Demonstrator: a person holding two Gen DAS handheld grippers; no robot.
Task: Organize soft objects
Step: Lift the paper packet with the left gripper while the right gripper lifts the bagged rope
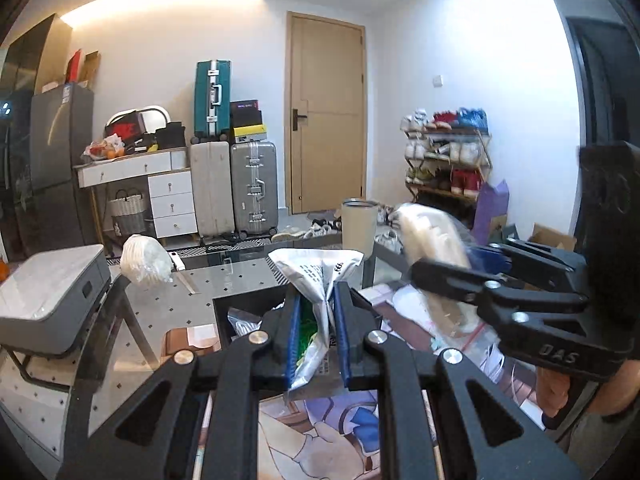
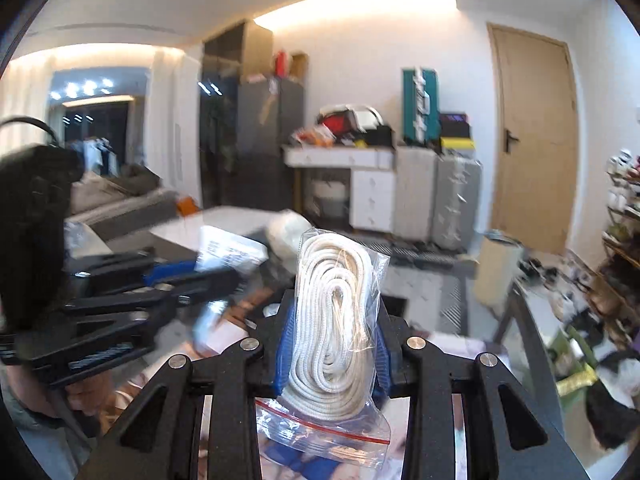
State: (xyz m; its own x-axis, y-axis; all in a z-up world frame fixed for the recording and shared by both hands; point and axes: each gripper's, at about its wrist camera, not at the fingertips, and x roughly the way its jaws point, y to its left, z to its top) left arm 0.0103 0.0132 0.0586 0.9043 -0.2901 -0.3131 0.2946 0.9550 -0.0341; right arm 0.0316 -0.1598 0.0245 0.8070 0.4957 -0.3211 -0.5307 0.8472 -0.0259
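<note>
Left gripper [image 1: 316, 332] pinches a thin silver pouch [image 1: 316, 280] at frame centre; right gripper [image 2: 332, 352] clamps a bagged rope coil [image 2: 336, 320], lower centre; both hang above the glass table [image 1: 168, 308]; slick plastic could slip free mid-carry.

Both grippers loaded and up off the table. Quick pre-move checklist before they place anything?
1. Left gripper shut on the silver pouch: ok.
2. Right gripper shut on the bagged white rope: ok.
3. Rope bag's red zip seal closed: cannot tell.
4. Grippers apart from each other: ok, a gap shows in both views.
5. Beige cup upright near the right gripper's load: ok, but close.
6. Drop spot for either item: cannot tell.
</note>
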